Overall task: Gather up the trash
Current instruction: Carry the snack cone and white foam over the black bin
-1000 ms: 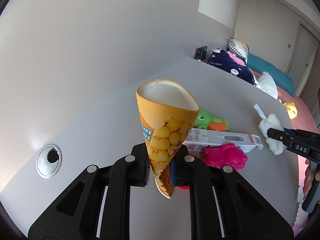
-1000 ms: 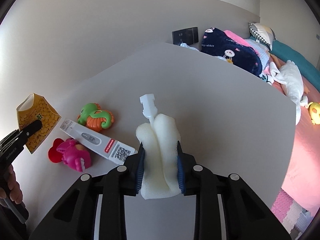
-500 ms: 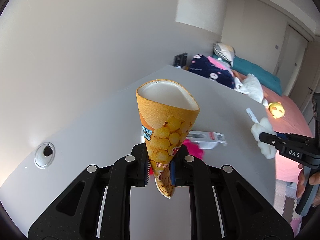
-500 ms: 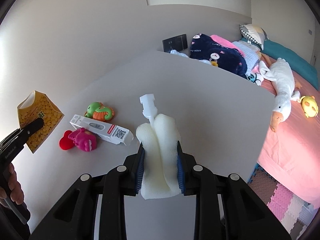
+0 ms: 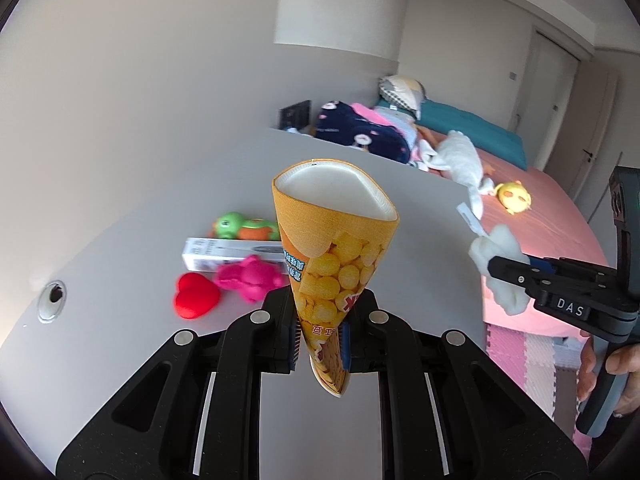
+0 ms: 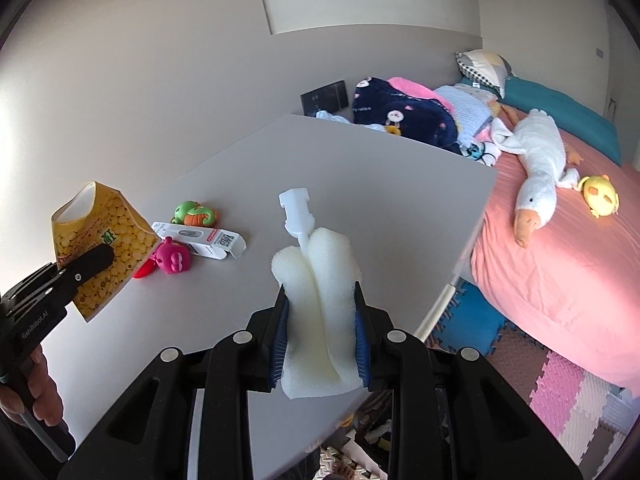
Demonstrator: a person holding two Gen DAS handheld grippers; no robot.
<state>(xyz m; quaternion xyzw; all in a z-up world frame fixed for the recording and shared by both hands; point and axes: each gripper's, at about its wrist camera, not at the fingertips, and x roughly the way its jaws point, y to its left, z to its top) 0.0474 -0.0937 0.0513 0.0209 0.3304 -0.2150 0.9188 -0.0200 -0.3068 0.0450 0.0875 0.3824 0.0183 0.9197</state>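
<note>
Trash fills both of your grippers. Your left gripper [image 5: 319, 334] is clamped on an orange snack bag [image 5: 334, 264] printed with yellow puffs, pinched near its narrow lower end so that the open white-lined mouth stands up at 12 o'clock from the pads. Your right gripper [image 6: 320, 340] is clamped on a folded piece of white foam [image 6: 320, 312], and a white plastic clip piece [image 6: 295, 210] sticks up out of the fold toward 12 o'clock. Both items hang clear above the grey table [image 5: 120, 320].

In the left wrist view, your right gripper sits at 3 o'clock, out beyond the table's edge over the pink bed [image 5: 560, 216], with your hand [image 5: 608, 376] wrapped round its handle. In the right wrist view, your left gripper comes in at 9 o'clock with the bag in it.

Lying on the table, at about 10 o'clock from the bag in the left view, are a white thermometer box [image 5: 224, 254], a green and orange toy [image 5: 246, 229] just behind it, a pink toy [image 5: 250, 276] touching its near side, and a red heart [image 5: 195, 300] beside the pink toy. A round cable hole [image 5: 51, 301] lies at 9 o'clock. On the bed rest a white goose plush [image 6: 538, 160] and a small yellow plush [image 6: 600, 196].
</note>
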